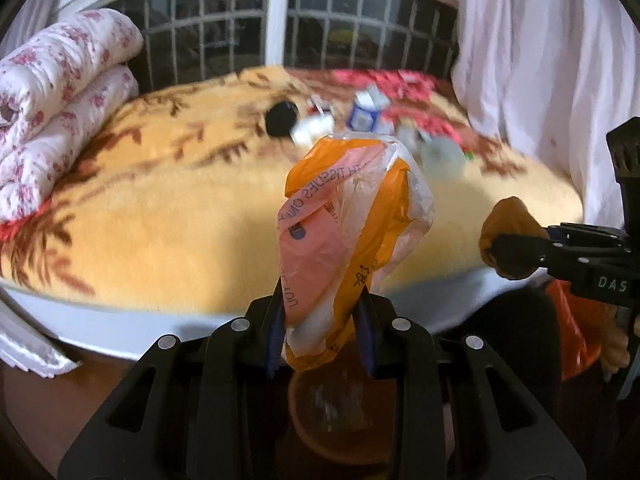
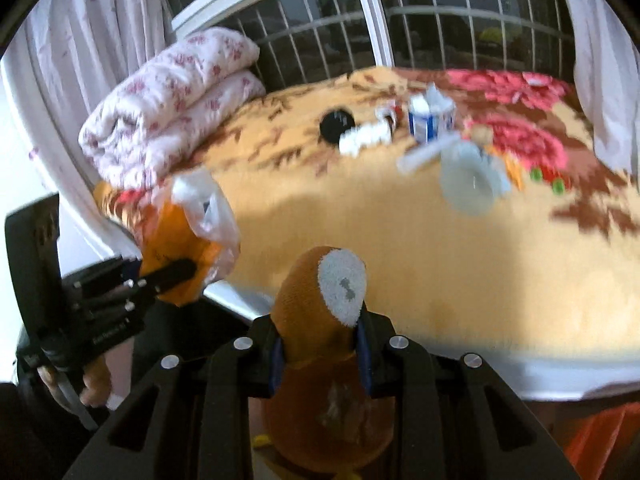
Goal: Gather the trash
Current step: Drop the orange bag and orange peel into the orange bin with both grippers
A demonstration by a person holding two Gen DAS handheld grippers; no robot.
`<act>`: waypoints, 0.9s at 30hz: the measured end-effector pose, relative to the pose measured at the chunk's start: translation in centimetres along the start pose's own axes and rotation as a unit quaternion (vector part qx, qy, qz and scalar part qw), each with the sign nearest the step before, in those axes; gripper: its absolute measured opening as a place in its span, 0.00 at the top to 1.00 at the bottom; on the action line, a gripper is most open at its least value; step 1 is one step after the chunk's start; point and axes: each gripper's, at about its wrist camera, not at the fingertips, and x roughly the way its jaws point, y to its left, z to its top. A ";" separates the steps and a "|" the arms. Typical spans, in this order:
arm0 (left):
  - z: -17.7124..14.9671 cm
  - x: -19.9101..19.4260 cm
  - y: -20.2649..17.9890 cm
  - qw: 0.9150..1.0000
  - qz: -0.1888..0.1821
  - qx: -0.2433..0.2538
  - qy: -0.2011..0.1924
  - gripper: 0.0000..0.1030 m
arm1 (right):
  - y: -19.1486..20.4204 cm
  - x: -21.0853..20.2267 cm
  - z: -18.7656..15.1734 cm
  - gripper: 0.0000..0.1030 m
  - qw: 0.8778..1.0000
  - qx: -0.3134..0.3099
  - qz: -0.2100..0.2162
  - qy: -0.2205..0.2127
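My left gripper (image 1: 320, 300) is shut on a crumpled orange, pink and white plastic bag (image 1: 352, 208), which stands up between its fingers. In the right wrist view that gripper (image 2: 180, 272) and the bag (image 2: 172, 232) show at the left. My right gripper (image 2: 320, 320) is shut on a brown plush toy (image 2: 312, 288) with a grey-white patch. It sits right of the bag in the left wrist view (image 1: 505, 254). Blurred trash lies mid-bed: a black round lid (image 2: 337, 125), a blue and white carton (image 2: 426, 120), a clear plastic cup (image 2: 470, 184).
The bed has a yellow floral blanket (image 1: 160, 208) and a white front edge (image 1: 120, 332). A folded flowered quilt (image 1: 60, 120) lies at its left. A barred window (image 1: 240, 32) is behind, a white curtain (image 1: 540, 80) at the right. More orange plastic (image 1: 572, 332) hangs low right.
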 end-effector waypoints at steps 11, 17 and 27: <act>-8.9 7.4 -1.2 0.989 0.000 0.033 0.142 0.72 | -1.2 7.6 -10.6 0.72 0.994 0.028 0.010 0.110; -10.4 11.1 -1.7 0.977 -0.007 0.041 0.211 0.72 | -3.0 11.2 -12.5 0.72 0.984 0.059 0.012 0.168; -10.7 12.4 -1.4 0.971 -0.014 0.036 0.235 0.72 | -3.5 13.0 -13.0 0.72 0.978 0.065 0.018 0.199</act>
